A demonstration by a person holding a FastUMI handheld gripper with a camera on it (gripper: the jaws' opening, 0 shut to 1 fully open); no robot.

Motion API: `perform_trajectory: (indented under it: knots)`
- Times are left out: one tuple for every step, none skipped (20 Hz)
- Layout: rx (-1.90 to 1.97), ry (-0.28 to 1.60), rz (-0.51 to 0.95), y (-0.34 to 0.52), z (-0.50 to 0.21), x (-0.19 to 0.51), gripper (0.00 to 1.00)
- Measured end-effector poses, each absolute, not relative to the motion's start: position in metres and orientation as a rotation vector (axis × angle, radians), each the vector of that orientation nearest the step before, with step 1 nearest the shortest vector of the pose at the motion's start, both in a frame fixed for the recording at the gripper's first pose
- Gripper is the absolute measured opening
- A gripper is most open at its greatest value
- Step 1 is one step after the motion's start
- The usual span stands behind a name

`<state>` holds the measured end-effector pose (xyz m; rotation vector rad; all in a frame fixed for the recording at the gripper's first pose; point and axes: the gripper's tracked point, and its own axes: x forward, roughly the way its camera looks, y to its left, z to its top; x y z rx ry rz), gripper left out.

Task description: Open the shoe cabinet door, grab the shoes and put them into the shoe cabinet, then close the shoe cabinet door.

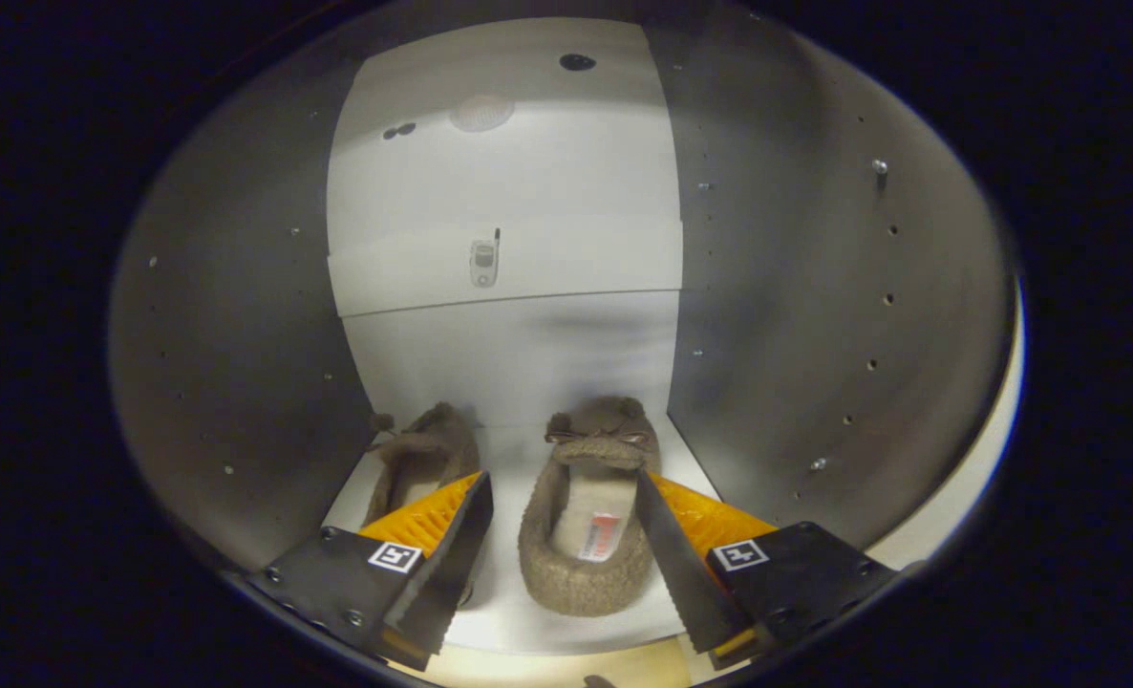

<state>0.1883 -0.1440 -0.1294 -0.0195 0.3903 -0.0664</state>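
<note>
My claw (pixel 566 492) spread open, right slipper (pixel 589 511) between its fingers, left slipper (pixel 428 459) at ten o'clock, both inside cabinet (pixel 242 363)

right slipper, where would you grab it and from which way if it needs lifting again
Probably the side wall beside the heel opening, one finger inside on the insole and one outside. The right slipper lies flat on the cabinet floor, heel toward the open hand-held gripper, so come in from the heel end, angled down. The left slipper leaves little room.
</note>
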Motion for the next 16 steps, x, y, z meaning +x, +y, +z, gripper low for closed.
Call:
perform_trajectory:
  knots:
    - [-0.021, 0.38, -0.066, -0.143, -0.124, 0.183, 0.95]
    - [-0.023, 0.369, -0.067, -0.141, -0.117, 0.175, 0.95]
    - [-0.024, 0.355, -0.068, -0.139, -0.109, 0.166, 0.95]
    - [-0.025, 0.338, -0.068, -0.137, -0.1, 0.156, 0.95]
    - [-0.026, 0.325, -0.067, -0.135, -0.092, 0.145, 0.95]
    - [-0.026, 0.309, -0.066, -0.131, -0.084, 0.132, 0.95]
    - [-0.025, 0.292, -0.065, -0.128, -0.074, 0.116, 0.95]
    - [-0.023, 0.276, -0.066, -0.125, -0.067, 0.098, 0.95]
    - [-0.023, 0.257, -0.071, -0.123, -0.058, 0.081, 0.95]
    - [-0.02, 0.241, -0.074, -0.121, -0.051, 0.06, 0.95]
    - [-0.017, 0.229, -0.077, -0.12, -0.044, 0.04, 0.94]
    - [-0.013, 0.222, -0.081, -0.121, -0.038, 0.019, 0.94]
    - [-0.012, 0.223, -0.095, -0.124, -0.036, -0.003, 0.94]
    - [-0.01, 0.219, -0.113, -0.129, -0.034, -0.028, 0.94]
    - [-0.003, 0.214, -0.127, -0.132, -0.03, -0.052, 0.95]
    - [0.007, 0.207, -0.14, -0.136, -0.025, -0.078, 0.95]
